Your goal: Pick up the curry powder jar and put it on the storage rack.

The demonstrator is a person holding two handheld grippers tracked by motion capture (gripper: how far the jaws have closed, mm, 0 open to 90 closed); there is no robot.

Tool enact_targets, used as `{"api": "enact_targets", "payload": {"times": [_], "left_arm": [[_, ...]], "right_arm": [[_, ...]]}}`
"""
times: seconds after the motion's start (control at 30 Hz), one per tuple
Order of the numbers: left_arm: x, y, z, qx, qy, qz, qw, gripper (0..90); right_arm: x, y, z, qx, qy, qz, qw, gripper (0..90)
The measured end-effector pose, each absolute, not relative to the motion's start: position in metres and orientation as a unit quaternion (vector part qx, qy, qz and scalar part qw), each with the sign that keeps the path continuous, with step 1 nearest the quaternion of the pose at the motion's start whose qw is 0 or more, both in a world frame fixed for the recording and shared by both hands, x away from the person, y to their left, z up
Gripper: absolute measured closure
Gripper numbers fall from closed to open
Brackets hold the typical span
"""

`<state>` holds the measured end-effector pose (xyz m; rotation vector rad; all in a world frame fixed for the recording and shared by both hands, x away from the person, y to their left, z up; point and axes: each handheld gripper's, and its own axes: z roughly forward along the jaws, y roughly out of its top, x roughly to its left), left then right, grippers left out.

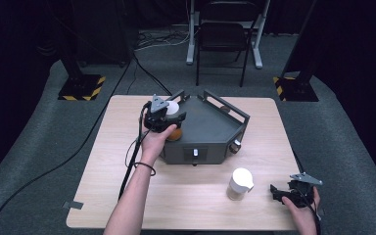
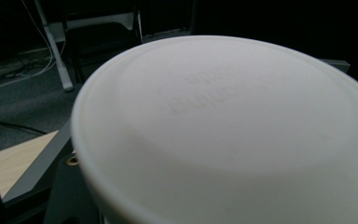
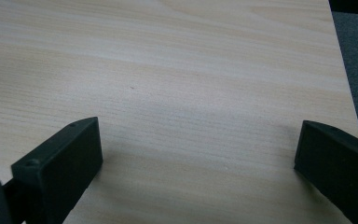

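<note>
My left gripper (image 1: 170, 116) is held over the left edge of a dark grey box-like tray (image 1: 210, 127) and is shut on a white round lid (image 1: 172, 107). That lid (image 2: 223, 126) looms close and blurred in the left gripper view, hiding the jaws. An orange-brown part (image 1: 175, 133) shows just under the gripper; I cannot tell whether it belongs to the lid. A second white-lidded jar (image 1: 239, 183) stands upright on the table in front of the tray. My right gripper (image 1: 276, 192) rests near the table's front right corner, its jaws wide open (image 3: 196, 140) over bare wood.
The tray has raised handles at its back (image 1: 227, 105) and a knob on its front face (image 1: 195, 153). The wooden table (image 1: 127, 191) stands on grey carpet. A black chair (image 1: 223, 36) and stand feet with yellow-black stripes (image 1: 81, 88) lie beyond it.
</note>
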<state>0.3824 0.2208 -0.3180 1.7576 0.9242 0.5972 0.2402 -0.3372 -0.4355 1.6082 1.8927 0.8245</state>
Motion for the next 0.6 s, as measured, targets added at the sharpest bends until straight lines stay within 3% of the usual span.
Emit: {"api": "enact_targets", "payload": {"times": [0.2, 0.6], "left_arm": [[0.3793, 0.2218, -0.3151, 0.729, 0.385, 0.248, 0.509, 23.0], [0.3750, 0.2295, -0.3086, 0.737, 0.378, 0.246, 0.504, 9.6]], "right_arm": [[0.2399, -0.3371, -0.4355, 0.593, 0.699, 0.304, 0.259, 0.0], [0.2398, -0.3369, -0.4355, 0.593, 0.699, 0.305, 0.259, 0.0]]}}
